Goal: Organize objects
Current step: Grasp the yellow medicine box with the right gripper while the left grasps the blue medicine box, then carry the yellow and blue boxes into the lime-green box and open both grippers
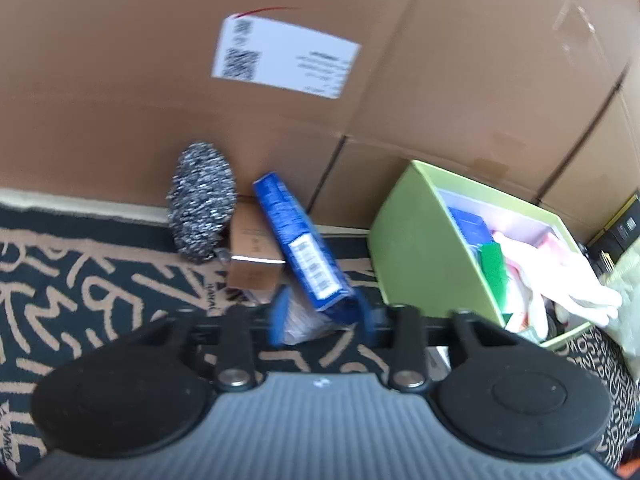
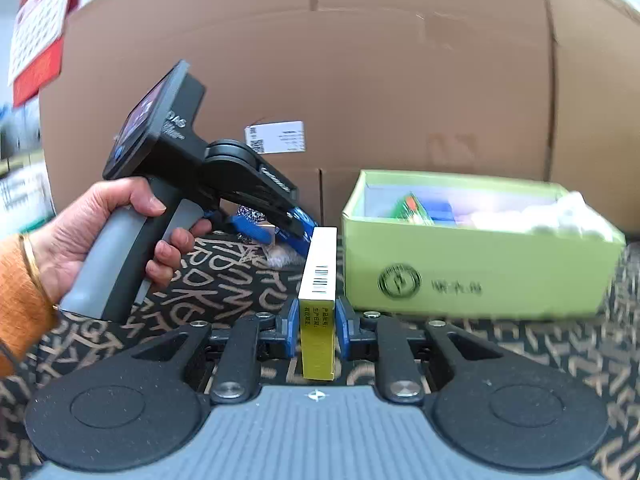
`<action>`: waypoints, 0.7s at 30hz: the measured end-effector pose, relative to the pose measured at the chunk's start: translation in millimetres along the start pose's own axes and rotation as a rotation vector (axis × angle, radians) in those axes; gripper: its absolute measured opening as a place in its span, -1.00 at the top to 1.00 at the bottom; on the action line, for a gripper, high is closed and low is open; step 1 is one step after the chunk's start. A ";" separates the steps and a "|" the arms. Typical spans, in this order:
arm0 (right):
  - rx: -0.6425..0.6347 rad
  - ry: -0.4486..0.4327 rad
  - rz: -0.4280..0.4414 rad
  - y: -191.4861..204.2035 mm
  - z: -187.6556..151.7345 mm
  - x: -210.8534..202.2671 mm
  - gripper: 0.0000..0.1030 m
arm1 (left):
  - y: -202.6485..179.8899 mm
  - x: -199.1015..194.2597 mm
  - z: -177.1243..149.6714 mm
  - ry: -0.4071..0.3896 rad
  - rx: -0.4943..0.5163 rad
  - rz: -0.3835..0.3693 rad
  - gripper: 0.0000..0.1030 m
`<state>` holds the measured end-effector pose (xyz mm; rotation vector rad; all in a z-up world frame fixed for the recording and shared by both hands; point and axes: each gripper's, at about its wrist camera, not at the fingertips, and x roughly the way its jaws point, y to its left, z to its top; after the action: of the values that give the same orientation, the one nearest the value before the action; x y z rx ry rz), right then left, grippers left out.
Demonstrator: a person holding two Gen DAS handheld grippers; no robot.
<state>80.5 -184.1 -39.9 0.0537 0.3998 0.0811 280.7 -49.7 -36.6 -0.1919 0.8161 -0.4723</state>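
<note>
Right gripper (image 2: 316, 330): closed on the near end of a yellow box (image 2: 318, 300), pads flat on its two broad faces, so it rides upright and narrow; it sits just left of the green bin's (image 2: 476, 268) near corner.
Left gripper (image 1: 320, 318): blue pads closed on the lower end of a blue box (image 1: 304, 248) (blurred), left of the bin, tilted; a clear wrapper (image 1: 300, 322) lies under it.
Hand (image 2: 100, 232): wraps the left gripper's handle, left of the bin.
Bin: open-topped, already part full (a likely home for both boxes).
Scourer (image 1: 200, 200): farther left of the bin, beside a brown carton (image 1: 252, 256), unheld.
Obstacle: the bin's near wall; each box probably must clear it.
Cardboard (image 2: 360, 100): wall right behind the bin.
</note>
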 end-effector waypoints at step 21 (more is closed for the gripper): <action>0.204 0.022 -0.054 -43.6 -34.8 -43.4 0.48 | 19.3 -110.5 -87.4 0.084 0.111 0.080 0.11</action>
<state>30.0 -230.1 -58.1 0.2430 0.4302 -0.0129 157.5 21.1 -29.9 -0.0366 0.8739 -0.4509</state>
